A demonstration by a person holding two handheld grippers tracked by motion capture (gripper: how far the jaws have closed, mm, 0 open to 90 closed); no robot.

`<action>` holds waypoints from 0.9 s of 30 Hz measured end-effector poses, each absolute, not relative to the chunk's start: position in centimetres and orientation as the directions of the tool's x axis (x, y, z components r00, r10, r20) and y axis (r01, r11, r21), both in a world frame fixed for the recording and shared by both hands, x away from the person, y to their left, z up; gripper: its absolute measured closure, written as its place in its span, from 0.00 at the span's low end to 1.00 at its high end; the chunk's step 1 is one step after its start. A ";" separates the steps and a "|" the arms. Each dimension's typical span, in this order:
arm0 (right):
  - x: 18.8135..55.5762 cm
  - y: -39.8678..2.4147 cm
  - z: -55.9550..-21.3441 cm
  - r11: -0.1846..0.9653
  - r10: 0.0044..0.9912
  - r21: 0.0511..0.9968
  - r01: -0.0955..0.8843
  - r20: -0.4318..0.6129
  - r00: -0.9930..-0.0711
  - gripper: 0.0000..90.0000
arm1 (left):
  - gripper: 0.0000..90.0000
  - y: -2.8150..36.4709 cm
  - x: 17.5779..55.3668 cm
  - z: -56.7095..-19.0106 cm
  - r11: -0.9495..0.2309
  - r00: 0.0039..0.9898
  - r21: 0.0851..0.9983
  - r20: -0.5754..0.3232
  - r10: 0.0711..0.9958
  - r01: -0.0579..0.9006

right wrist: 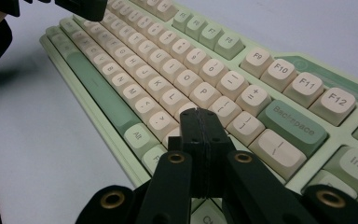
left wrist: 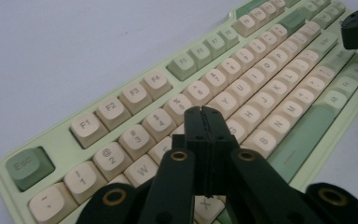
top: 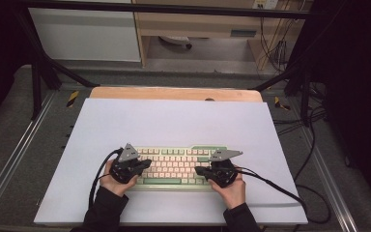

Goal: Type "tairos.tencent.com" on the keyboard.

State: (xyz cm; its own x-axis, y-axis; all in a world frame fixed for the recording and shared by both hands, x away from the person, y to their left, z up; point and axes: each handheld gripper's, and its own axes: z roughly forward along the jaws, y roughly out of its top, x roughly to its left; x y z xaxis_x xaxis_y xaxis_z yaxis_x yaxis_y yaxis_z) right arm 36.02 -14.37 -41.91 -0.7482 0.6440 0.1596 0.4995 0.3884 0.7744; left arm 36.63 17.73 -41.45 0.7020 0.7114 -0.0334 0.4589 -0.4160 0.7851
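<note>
Nearest the person, the left hand-held gripper (top: 145, 165) and the right hand-held gripper (top: 199, 170) hover over the two ends of the keyboard (top: 176, 166), tips pointing inward at each other, each with its jaws pressed fully together and holding nothing. The green-and-cream keyboard lies flat on the white sheet (top: 174, 121) covering the desk (top: 174, 93), near its front edge. Beyond the desk's wooden far rim stands a cabinet (top: 198, 24).

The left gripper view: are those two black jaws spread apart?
No, the left gripper has its jaws pressed together, nothing between them, above the keyboard.
</note>
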 end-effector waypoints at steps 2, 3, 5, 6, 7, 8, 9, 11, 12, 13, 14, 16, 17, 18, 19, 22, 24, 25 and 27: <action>36.0 -14.4 -41.9 0.389 0.643 0.775 0.498 0.159 -0.749 1.00 | 1.00 17.8 36.8 -41.6 -0.418 0.700 0.782 -0.032 0.714 0.462; 36.0 -14.4 -41.9 0.389 0.643 0.775 0.499 0.159 -0.749 1.00 | 1.00 17.8 36.8 -41.7 -0.419 0.699 0.780 -0.032 0.715 0.465; 36.0 -14.4 -41.9 0.390 0.643 0.775 0.498 0.158 -0.750 1.00 | 1.00 17.8 36.9 -41.8 -0.418 0.697 0.780 -0.032 0.716 0.466; 36.0 -14.4 -41.9 0.389 0.644 0.775 0.498 0.159 -0.749 1.00 | 1.00 17.8 36.9 -41.9 -0.417 0.696 0.778 -0.035 0.717 0.469; 36.0 -14.4 -41.9 0.390 0.642 0.775 0.498 0.158 -0.750 1.00 | 1.00 17.8 37.0 -42.0 -0.417 0.694 0.777 -0.035 0.719 0.472; 36.0 -14.4 -41.9 0.389 0.643 0.775 0.498 0.159 -0.749 1.00 | 1.00 17.8 37.1 -42.1 -0.417 0.693 0.776 -0.035 0.721 0.473; 36.0 -14.4 -41.9 0.390 0.642 0.775 0.498 0.158 -0.750 1.00 | 1.00 17.9 37.1 -42.1 -0.417 0.691 0.775 -0.035 0.722 0.475; 36.0 -14.4 -41.9 0.390 0.642 0.774 0.499 0.160 -0.750 1.00 | 1.00 17.9 37.2 -42.2 -0.415 0.686 0.774 -0.035 0.726 0.478; 36.0 -14.4 -41.9 0.388 0.643 0.774 0.500 0.161 -0.749 1.00 | 1.00 17.9 37.3 -42.2 -0.415 0.686 0.775 -0.033 0.727 0.477; 36.0 -14.4 -41.9 0.389 0.643 0.774 0.500 0.161 -0.749 1.00 | 1.00 18.0 37.3 -42.2 -0.415 0.685 0.774 -0.032 0.728 0.478; 36.0 -14.4 -41.9 0.388 0.642 0.774 0.499 0.161 -0.749 1.00 | 1.00 18.0 37.4 -42.3 -0.415 0.683 0.774 -0.032 0.730 0.479; 36.0 -14.4 -41.9 0.388 0.642 0.774 0.500 0.162 -0.749 1.00 | 1.00 18.0 37.4 -42.3 -0.415 0.680 0.773 -0.029 0.732 0.480; 36.0 -14.4 -41.9 0.388 0.642 0.774 0.499 0.161 -0.749 1.00 | 1.00 18.0 37.5 -42.4 -0.416 0.679 0.772 -0.027 0.733 0.480; 36.0 -14.3 -41.9 0.387 0.643 0.774 0.501 0.162 -0.748 1.00 | 1.00 18.0 37.5 -42.4 -0.415 0.677 0.772 -0.027 0.735 0.482; 36.0 -14.4 -41.9 0.389 0.643 0.774 0.500 0.161 -0.749 1.00 | 1.00 18.0 37.6 -42.5 -0.415 0.676 0.771 -0.026 0.737 0.483; 36.0 -14.4 -41.9 0.389 0.643 0.774 0.500 0.161 -0.749 1.00 | 1.00 18.0 37.7 -42.7 -0.418 0.674 0.768 -0.023 0.739 0.485; 36.0 -14.3 -41.9 0.388 0.642 0.774 0.500 0.162 -0.749 1.00 | 1.00 18.0 37.7 -42.8 -0.420 0.673 0.766 -0.022 0.739 0.487; 36.0 -14.3 -41.9 0.388 0.642 0.774 0.500 0.162 -0.749 1.00 | 1.00 18.0 37.7 -42.8 -0.419 0.673 0.766 -0.023 0.739 0.486; 36.0 -14.4 -41.9 0.389 0.643 0.774 0.500 0.161 -0.749 1.00 | 1.00 18.0 37.7 -42.8 -0.421 0.674 0.767 -0.021 0.739 0.485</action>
State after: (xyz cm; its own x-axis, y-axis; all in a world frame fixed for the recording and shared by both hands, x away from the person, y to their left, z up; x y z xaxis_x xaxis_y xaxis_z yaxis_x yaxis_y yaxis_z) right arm 36.00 -14.35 -41.92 -0.7492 0.6425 0.1607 0.4996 0.3890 0.7740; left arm 37.72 17.98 -42.77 0.6739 0.7386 -0.0211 0.4850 -0.4206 0.7667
